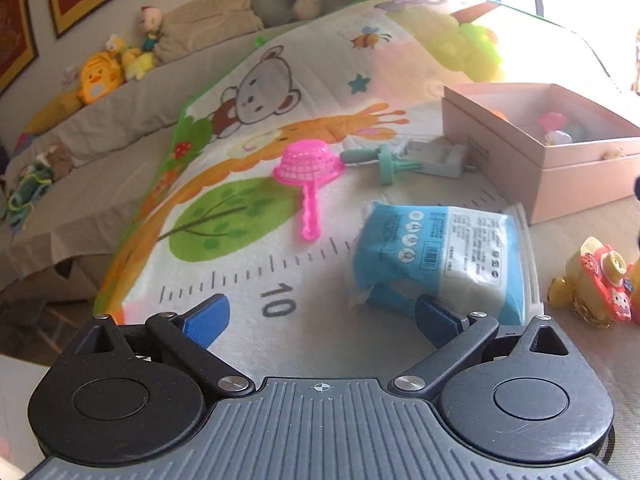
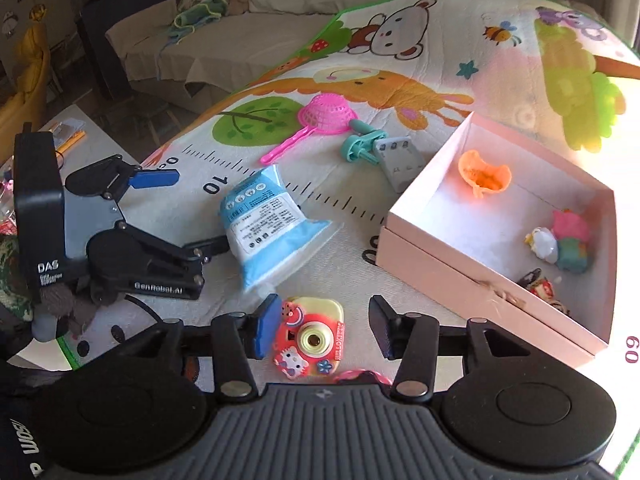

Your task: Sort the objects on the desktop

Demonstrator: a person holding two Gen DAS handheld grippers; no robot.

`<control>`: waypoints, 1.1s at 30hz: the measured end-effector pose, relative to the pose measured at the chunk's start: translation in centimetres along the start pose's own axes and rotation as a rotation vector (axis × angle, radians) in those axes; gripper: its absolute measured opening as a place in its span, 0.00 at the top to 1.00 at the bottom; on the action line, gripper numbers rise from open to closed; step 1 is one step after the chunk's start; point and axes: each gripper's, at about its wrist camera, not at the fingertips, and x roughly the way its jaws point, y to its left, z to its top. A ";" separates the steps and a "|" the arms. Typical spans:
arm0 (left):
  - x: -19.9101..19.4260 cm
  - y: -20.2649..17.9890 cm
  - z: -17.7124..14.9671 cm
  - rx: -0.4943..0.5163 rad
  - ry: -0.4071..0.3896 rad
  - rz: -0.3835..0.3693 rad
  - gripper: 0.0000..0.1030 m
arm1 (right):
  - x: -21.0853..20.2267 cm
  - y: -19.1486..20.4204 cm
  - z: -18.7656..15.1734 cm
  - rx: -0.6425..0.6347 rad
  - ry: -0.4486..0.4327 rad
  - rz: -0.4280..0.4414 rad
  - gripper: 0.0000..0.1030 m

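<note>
Nearest us, our right gripper [image 2: 322, 330] stood with its jaws spread wide around a small yellow-and-red plastic toy camera [image 2: 309, 338], the blue left pad [image 2: 266, 330] touching it, the right pad apart. At ten o'clock our left gripper [image 2: 192, 216] was likewise spread, one blue finger beside a soft blue-and-white plastic pouch [image 2: 264, 224] that lay on the cartoon-printed play mat [image 2: 400, 60]. Beyond the pouch, at twelve o'clock, a pink plastic toy strainer [image 2: 320, 118] rested near a teal-handled grey toy tool [image 2: 380, 152]. At two o'clock the open pink cardboard box [image 2: 452, 264] held an orange toy piece [image 2: 484, 174] and several small colourful toys [image 2: 564, 242]. Farthest off, a beige-covered sofa [image 1: 120, 92] carried plush toys [image 1: 100, 76].
</note>
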 end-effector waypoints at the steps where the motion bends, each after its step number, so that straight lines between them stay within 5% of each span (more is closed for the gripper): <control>1: -0.2 0.1 0.2 -0.006 -0.001 -0.004 0.01 | -0.4 -0.2 -0.9 0.021 -0.012 -0.004 0.40; 5: -2.2 -0.7 1.0 0.011 -0.045 -0.094 0.01 | -0.7 -0.7 -4.1 0.062 -0.039 -0.054 0.38; 10: -4.3 -4.8 1.7 0.081 -0.063 -0.294 0.01 | 0.1 -2.0 -6.8 0.133 -0.061 -0.134 0.42; 16: -3.9 -9.4 1.4 0.152 -0.020 -0.386 0.01 | -1.2 -5.0 -9.4 0.229 -0.101 -0.294 0.42; 23: -2.5 -10.1 0.4 0.154 0.018 -0.395 0.01 | -2.0 -6.8 -11.8 0.368 -0.163 -0.278 0.29; 30: -0.6 -6.3 0.5 0.043 0.058 -0.264 0.01 | -0.8 -6.4 -12.1 0.418 -0.196 -0.226 0.19; 33: -1.8 -6.1 0.8 0.016 0.039 -0.371 0.01 | -0.4 -5.8 -12.0 0.410 -0.204 -0.230 0.17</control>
